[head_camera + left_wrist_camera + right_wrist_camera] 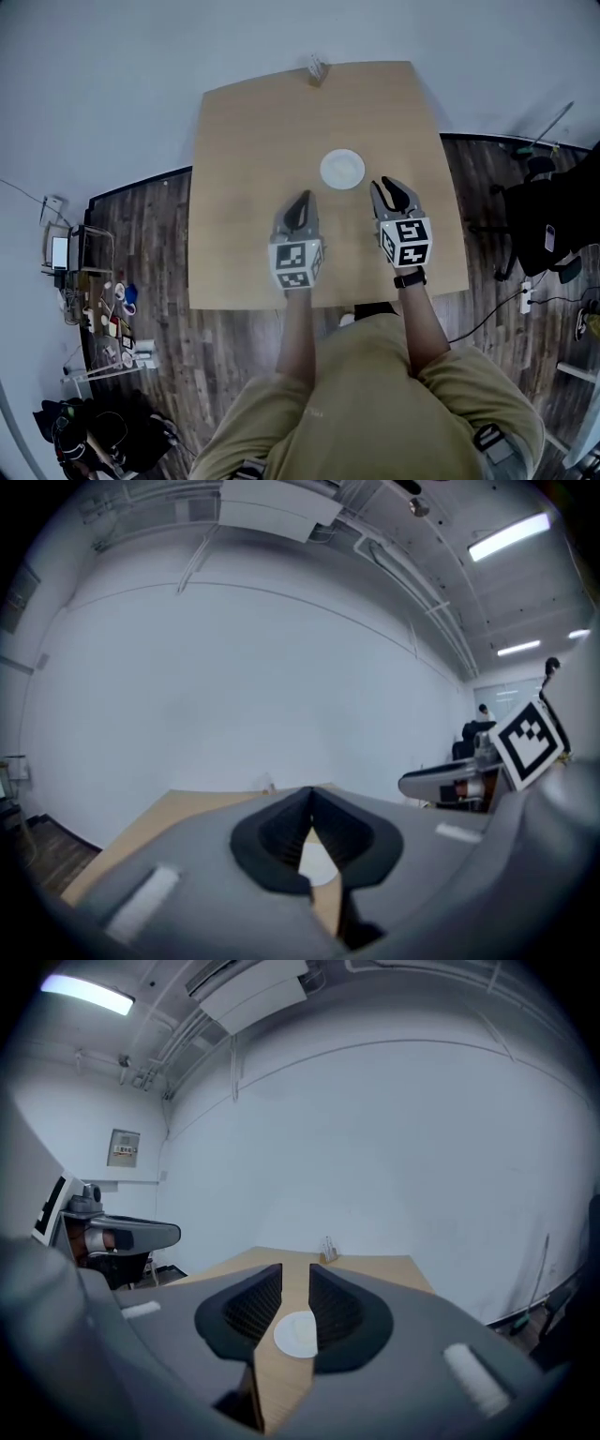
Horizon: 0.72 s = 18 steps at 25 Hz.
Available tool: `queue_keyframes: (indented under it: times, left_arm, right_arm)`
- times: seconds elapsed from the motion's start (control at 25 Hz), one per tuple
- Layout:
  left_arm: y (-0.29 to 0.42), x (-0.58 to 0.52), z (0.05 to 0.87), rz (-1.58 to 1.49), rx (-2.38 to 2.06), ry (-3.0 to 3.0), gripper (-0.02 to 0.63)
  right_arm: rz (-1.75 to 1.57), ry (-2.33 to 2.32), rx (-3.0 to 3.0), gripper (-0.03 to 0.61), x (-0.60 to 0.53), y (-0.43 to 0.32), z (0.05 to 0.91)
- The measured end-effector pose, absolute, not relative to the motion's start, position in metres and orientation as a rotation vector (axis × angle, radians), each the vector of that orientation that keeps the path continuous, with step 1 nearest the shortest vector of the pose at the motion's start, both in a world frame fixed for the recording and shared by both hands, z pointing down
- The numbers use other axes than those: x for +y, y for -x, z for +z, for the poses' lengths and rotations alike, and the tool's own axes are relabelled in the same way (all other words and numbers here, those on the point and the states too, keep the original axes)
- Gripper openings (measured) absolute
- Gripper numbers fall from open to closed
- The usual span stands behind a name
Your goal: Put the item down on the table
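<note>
Both forearms [298, 323] reach forward over the near half of the light wooden table [244, 141]. The left claw [300, 201] is clenched and empty; the right claw [387, 186] is slightly parted and empty. The round white plate [342, 169] lies on the table just beyond them.

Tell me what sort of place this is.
Most likely an office or lab workroom. A plain wooden table stands against a bare white wall on dark plank flooring. Cables and electronics clutter the floor at one side, and strip lights and exposed ducts run overhead.
</note>
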State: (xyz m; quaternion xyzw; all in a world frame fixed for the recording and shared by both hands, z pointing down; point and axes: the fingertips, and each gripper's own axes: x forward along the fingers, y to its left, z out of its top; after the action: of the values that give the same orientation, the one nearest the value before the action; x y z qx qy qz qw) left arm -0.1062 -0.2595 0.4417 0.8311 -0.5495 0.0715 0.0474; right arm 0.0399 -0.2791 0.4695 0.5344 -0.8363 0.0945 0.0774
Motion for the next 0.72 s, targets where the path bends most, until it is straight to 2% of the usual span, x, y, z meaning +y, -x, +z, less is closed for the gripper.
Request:
queue_keyframes:
  times: [0.2,0.4,0.72]
  left_arm:
    - [0.117,-0.238,0.417,0.170,-1.737,-2.553,0.002]
    - [0.122,-0.216,0.401,0.152,-1.762,-2.570,0.002]
    - [0.118,-0.197,0.361,0.056,-1.792,-2.638,0.002]
  right_arm:
    - [0.200,-1.641,-2.545,0.042,-0.254,-0.052,0.437]
    - [0.144,-1.696,-2.531,0.011,-0.230,-0.063,0.419]
    - [0.055,-1.804,-2.475,0.006,-0.211,-0.074,0.381]
